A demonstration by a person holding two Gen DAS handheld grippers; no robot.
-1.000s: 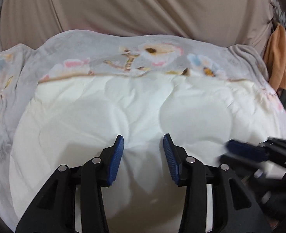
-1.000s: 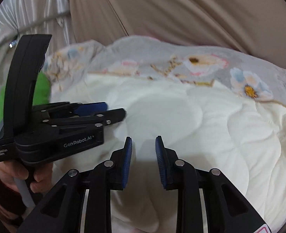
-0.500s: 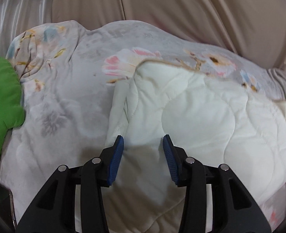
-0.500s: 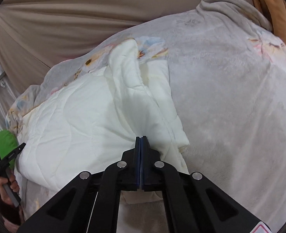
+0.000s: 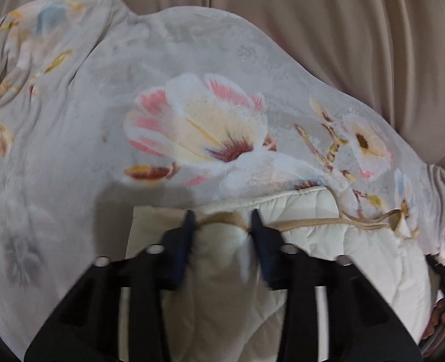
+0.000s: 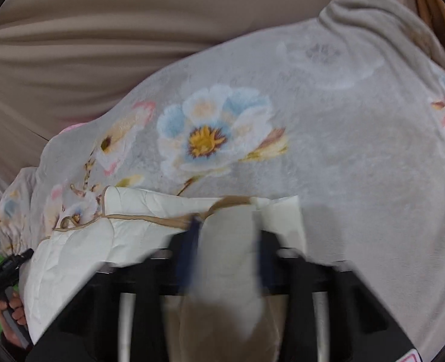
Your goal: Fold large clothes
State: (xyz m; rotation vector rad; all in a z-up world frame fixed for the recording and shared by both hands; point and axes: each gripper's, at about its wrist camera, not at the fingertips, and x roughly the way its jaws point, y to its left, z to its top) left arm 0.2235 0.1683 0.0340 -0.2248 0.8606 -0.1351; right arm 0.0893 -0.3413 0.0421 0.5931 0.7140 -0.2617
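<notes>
Cream quilted garment (image 5: 343, 250), padded, stitched in curved lines, tan binding along edge. Lies folded on grey floral blanket (image 5: 107, 138), long bound edge running across, facing far side. Loose loop of tan binding trails off one end onto blanket. Bunched fabric at each end of bound edge raised, pinched up into fold; binding puckers there. Squared cream corner (image 6: 285, 217) juts out flat on blanket beside one raised bunch. Rest of garment lies flat, lightly wrinkled.
</notes>
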